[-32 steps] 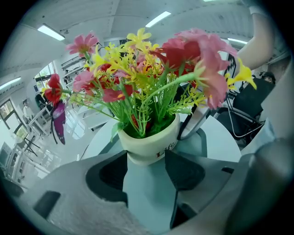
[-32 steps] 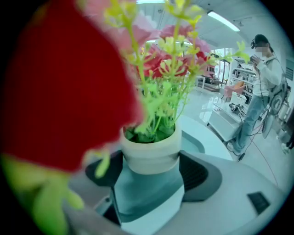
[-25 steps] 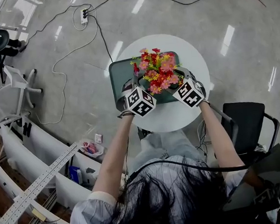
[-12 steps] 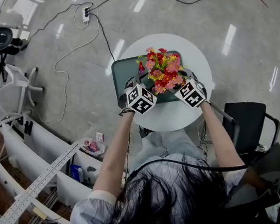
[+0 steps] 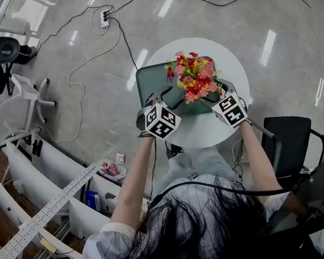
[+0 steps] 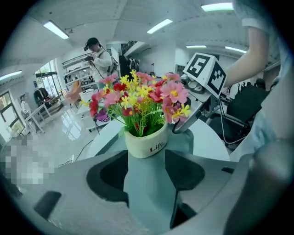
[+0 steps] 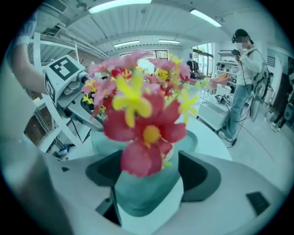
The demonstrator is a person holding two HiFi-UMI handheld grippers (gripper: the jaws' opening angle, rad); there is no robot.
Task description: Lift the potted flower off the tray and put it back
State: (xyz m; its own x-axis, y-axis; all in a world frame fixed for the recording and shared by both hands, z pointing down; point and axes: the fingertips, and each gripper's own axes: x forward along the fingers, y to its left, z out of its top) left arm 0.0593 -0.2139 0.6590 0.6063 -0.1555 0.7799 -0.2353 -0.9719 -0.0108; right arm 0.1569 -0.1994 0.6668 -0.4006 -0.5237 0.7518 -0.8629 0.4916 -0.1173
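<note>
1. Left gripper [image 5: 160,104], jaws spread and empty, had drawn back toward the table's [image 5: 229,60] near edge.
2. Right gripper [image 5: 217,92], also spread, sat just beside the potted flower [image 6: 146,142], which stood on the tray [image 5: 148,81].
3. Return looked complete.

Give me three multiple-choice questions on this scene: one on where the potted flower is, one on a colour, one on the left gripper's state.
1. Where does the potted flower stand?
A on the floor; B on the tray; C on a chair.
2. What colour is the tray?
A green; B orange; C white.
3. How are the left gripper's jaws?
A shut on the potted flower; B apart, holding nothing; C shut on nothing.

Answers:
1 B, it sits on the tray on the round table.
2 A, the tray is dark green against the white table.
3 B, the left gripper view shows a gap, with the potted flower beyond it.
</note>
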